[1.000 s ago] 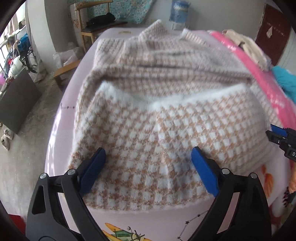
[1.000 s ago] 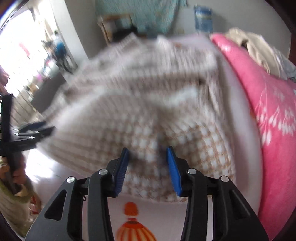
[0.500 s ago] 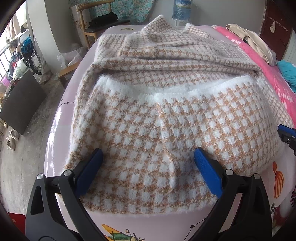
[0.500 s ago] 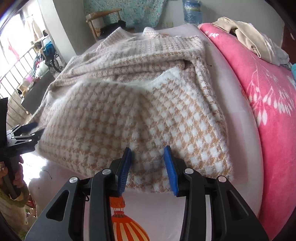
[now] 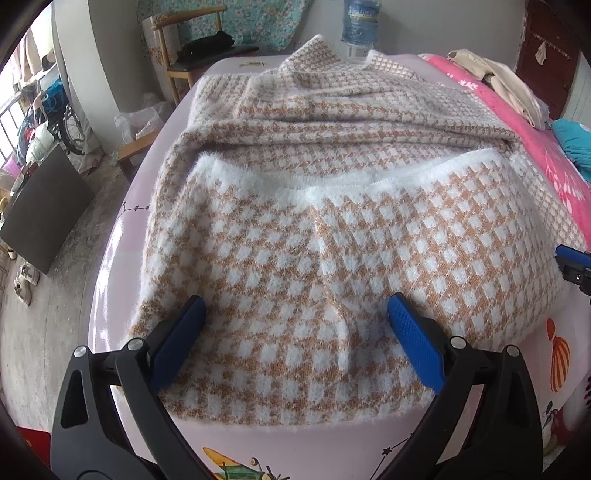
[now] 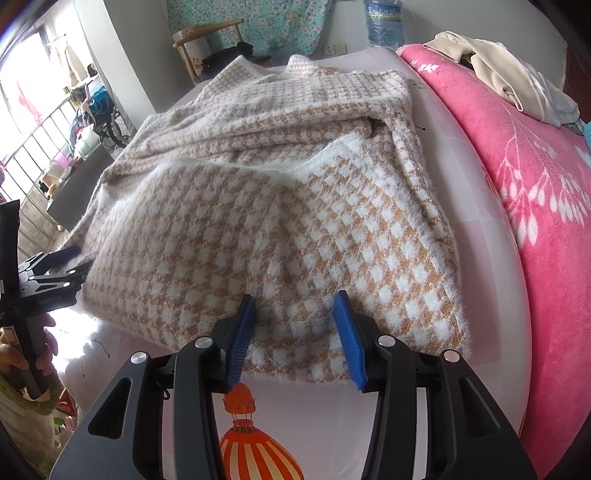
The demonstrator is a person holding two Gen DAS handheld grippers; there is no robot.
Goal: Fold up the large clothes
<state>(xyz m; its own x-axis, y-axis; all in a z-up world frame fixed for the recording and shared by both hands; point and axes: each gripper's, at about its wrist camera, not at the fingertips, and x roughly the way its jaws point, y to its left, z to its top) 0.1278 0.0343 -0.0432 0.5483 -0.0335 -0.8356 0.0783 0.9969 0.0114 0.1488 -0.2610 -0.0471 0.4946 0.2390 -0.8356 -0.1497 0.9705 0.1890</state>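
Note:
A fuzzy tan-and-white houndstooth sweater (image 5: pixel 314 221) lies on the bed, its lower half folded up over the body, white hem across the middle. My left gripper (image 5: pixel 295 306) stands open and wide over the folded near edge, with its pads resting on the knit and apart from each other. My right gripper (image 6: pixel 295 299) is opening over the sweater (image 6: pixel 258 203) near its right corner. A ridge of knit lies between its pads, which do not press on it. Each gripper also shows at the edge of the other's view: the right gripper (image 5: pixel 572 262) and the left gripper (image 6: pixel 55 266), the latter held by a hand.
The pale pink printed sheet (image 5: pixel 295 443) runs along the near bed edge. A bright pink blanket (image 6: pixel 535 184) lies to the right with beige clothes (image 6: pixel 498 66) on it. A wooden chair (image 5: pixel 192 44) and a water bottle (image 5: pixel 356 18) stand beyond the bed. The floor drops off on the left.
The right gripper's jaws have spread wider, loosening the pinched knit. Its view has gone from blurred to steady. The left gripper stays open in the same place.

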